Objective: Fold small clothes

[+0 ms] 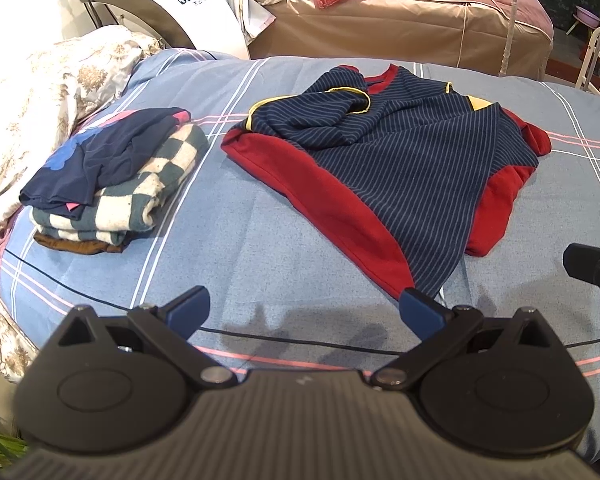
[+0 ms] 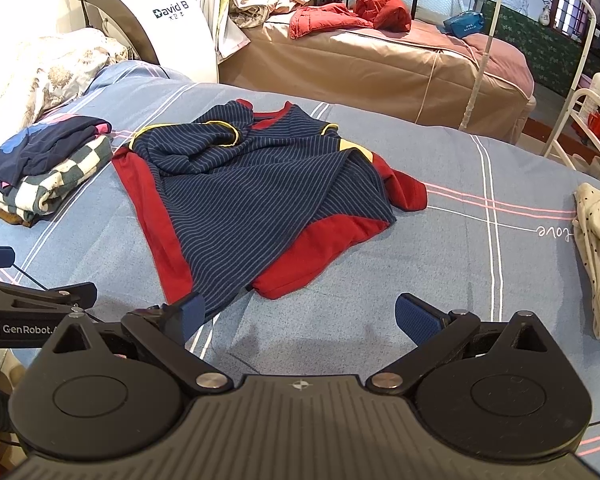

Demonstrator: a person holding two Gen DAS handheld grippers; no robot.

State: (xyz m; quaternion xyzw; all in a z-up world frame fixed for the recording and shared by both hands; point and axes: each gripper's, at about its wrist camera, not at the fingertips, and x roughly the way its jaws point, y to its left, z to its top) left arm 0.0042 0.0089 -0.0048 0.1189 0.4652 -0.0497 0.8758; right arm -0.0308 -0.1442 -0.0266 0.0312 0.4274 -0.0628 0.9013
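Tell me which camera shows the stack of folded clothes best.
The left wrist view. There the stack of folded clothes sits whole: a navy piece on top, a checked one under it, a brown one at the bottom. In the right wrist view the same stack lies at the left edge, smaller and more distorted.

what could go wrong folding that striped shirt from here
1. The shirt lies rumpled, its top bunched over itself; a pinch there may catch two layers and fold crooked.
2. The folded stack sits close to the shirt's left edge, so a sweeping fold could knock it.
3. Both hand-held grippers, left and right, are open near the same hem corner and might collide.
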